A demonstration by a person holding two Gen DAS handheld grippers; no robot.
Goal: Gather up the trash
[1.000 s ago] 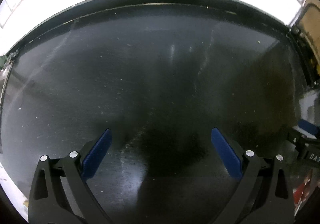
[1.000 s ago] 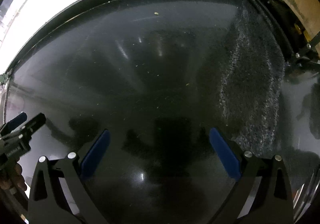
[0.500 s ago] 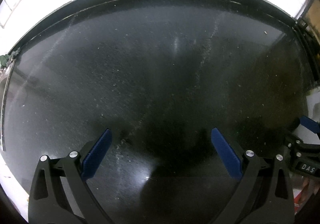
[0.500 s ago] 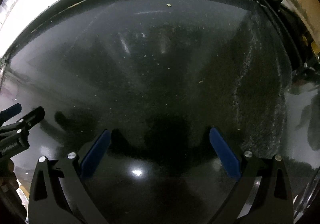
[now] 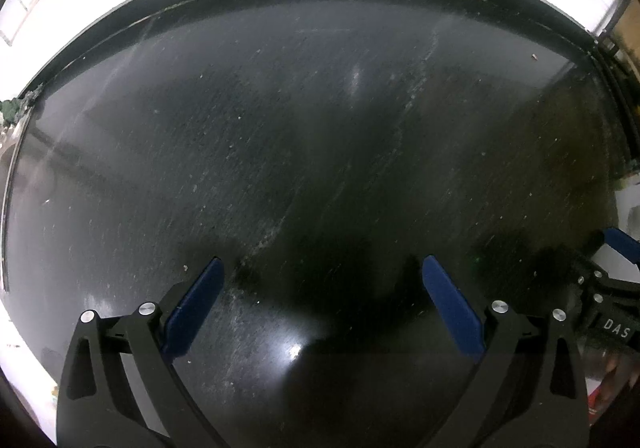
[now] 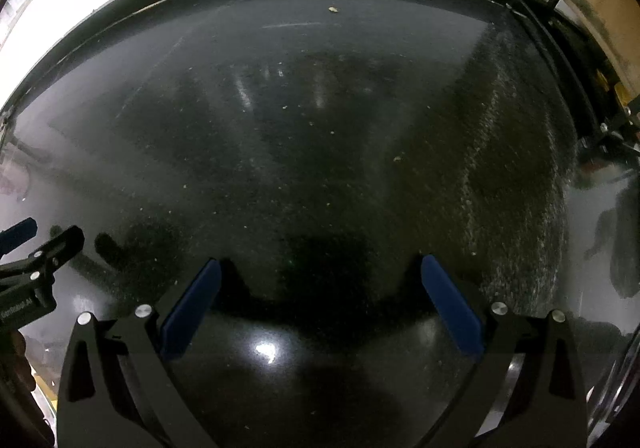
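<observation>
- Trash here means only loose crumbs scattered on a dark, glossy tabletop [image 5: 320,151]; no wrapper, cup or other larger piece shows in either view.
- Nearest: the left gripper [image 5: 320,268] and right gripper [image 6: 320,266] hover over the tabletop, jaws spread wide, nothing between the blue pads [image 5: 192,308].
- Each gripper appears at the edge of the other's view: the right gripper at the right margin of the left wrist view [image 5: 608,288], the left gripper at the left margin of the right wrist view [image 6: 36,260].
- Middle distance: one pale crumb [image 6: 397,158] lies ahead and right of the right gripper, among many finer specks too small to count.
- Far: one larger crumb [image 6: 333,9] rests near the back rim; the left wrist view shows one reddish fleck [image 5: 534,56] near the far right corner.
- Handling, as a judgement: the crumbs look light, dry and brittle, hard to pinch on a slick surface; close the pad tips level with the tabletop around a crumb.
- Count: two grippers, three distinct crumbs.
</observation>
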